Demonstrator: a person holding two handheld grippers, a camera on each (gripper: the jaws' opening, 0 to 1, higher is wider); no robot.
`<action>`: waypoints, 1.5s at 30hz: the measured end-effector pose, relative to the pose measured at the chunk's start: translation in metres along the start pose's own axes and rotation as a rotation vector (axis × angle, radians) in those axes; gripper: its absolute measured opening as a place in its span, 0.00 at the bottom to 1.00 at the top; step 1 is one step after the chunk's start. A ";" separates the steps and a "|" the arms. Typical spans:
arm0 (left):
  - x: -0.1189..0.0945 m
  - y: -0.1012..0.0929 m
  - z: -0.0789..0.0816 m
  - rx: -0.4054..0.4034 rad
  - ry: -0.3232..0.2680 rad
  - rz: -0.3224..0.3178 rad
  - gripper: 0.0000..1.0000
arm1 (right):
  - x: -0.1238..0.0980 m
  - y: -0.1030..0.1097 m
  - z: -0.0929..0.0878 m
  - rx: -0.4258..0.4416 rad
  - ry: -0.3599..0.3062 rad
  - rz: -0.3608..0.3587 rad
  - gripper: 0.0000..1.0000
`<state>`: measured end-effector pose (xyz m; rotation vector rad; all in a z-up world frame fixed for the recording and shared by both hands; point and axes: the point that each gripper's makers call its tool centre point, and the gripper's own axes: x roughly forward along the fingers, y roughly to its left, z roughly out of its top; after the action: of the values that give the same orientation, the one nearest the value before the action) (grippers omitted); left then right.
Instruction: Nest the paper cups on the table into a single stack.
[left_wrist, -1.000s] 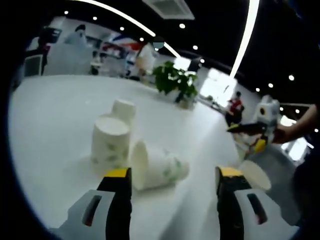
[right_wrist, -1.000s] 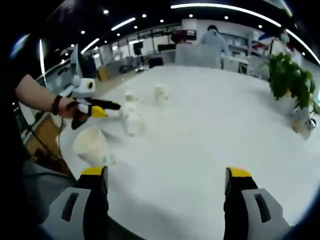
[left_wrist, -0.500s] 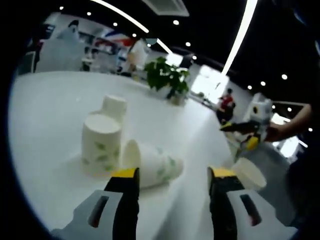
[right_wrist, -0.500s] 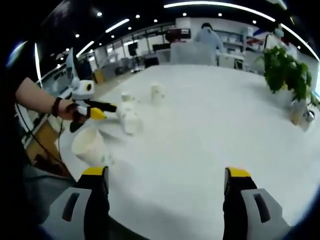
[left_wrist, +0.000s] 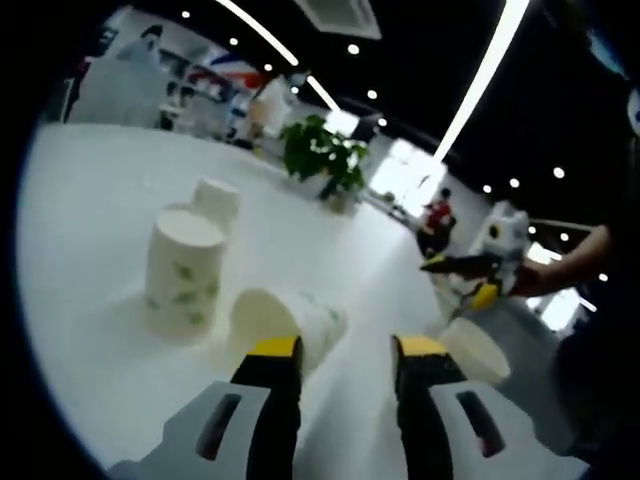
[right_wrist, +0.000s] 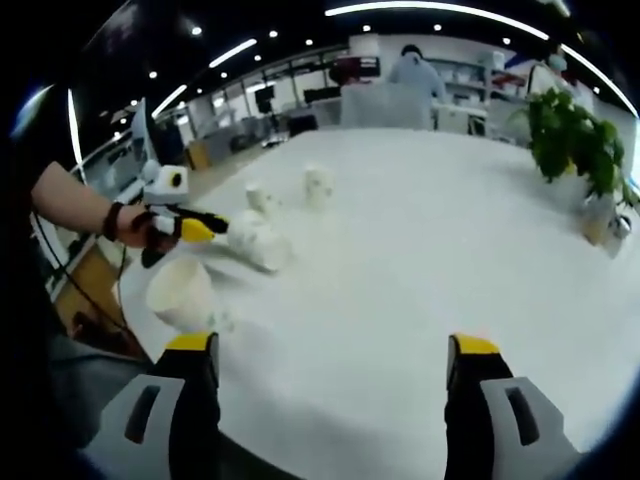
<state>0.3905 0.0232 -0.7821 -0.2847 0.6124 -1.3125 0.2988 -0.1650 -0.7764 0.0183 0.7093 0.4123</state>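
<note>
The left gripper's (left_wrist: 335, 355) yellow-tipped fingers (left_wrist: 274, 352) stand narrowed but not closed, a gap between them, nothing held. Just ahead of them on the white desk (left_wrist: 90, 180) lies a tipped cup (left_wrist: 285, 318) on its side, its open mouth towards the left finger, its base away and to the right, so its long axis runs roughly along the desk and slantwise across the fingers' line. This gripper is much the nearer to it. Just left of it stands an upside-down cup (left_wrist: 182, 272) with green leaf print, and behind that another cup (left_wrist: 216, 201).

A fourth cup (right_wrist: 180, 294) sits near the desk edge, mouth up and tilted. The right gripper's (right_wrist: 330, 370) fingers are wide apart, empty, over bare desk, well away from the cups. I'd guess the tipped cup is the next pick.
</note>
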 end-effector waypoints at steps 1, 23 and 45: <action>0.000 -0.001 -0.001 -0.001 0.001 -0.001 0.30 | 0.000 0.001 -0.001 0.003 0.000 0.002 0.93; 0.004 -0.006 -0.014 -0.139 -0.024 0.015 0.01 | -0.004 0.012 -0.002 0.022 -0.017 0.015 0.92; -0.011 -0.039 0.006 -0.132 -0.065 0.077 0.00 | -0.013 0.017 0.012 -0.007 -0.058 0.062 0.90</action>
<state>0.3609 0.0229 -0.7544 -0.4066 0.6497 -1.1866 0.2918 -0.1527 -0.7563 0.0459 0.6517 0.4717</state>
